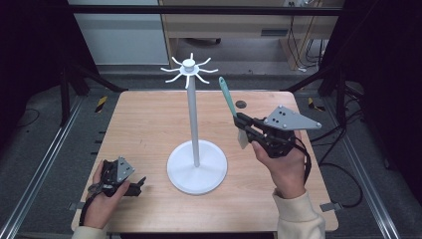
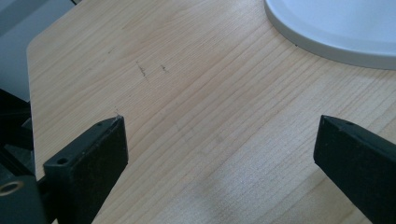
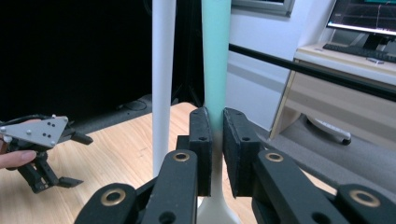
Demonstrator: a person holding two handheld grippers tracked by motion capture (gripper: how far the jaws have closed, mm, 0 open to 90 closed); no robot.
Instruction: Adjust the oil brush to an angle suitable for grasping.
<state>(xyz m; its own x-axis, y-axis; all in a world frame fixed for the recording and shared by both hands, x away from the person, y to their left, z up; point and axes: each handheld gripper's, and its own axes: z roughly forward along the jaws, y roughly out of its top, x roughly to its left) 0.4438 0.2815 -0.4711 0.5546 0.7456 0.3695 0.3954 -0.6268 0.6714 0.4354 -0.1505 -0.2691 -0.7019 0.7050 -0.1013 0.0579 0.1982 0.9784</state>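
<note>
One spatula in hand, teal-handled with a pale blade end, clamped near its lower part between the two fingers of the right gripper. Held above the counter, handle up and tilted slightly left, just right of the stand's pole and below its hooks. Seen from the right gripper view as a teal shaft rising between both black fingers, pressed on either side, widening to a pale blade below them.

One white stand at the middle of the counter: one round base, one thin upright pole, one crown of curved hooks at the top, about eight, all bare. Pole also standing just left of the spatula in the right gripper view.

One left gripper resting low at the near left corner of the counter, held by the left hand, well apart from the stand's base. Fingers spread wide in the left gripper view, nothing but bare wood between them, edge of the white base at the upper right.

Two grippers, two hands, one grey three-cornered plate on each gripper.
</note>
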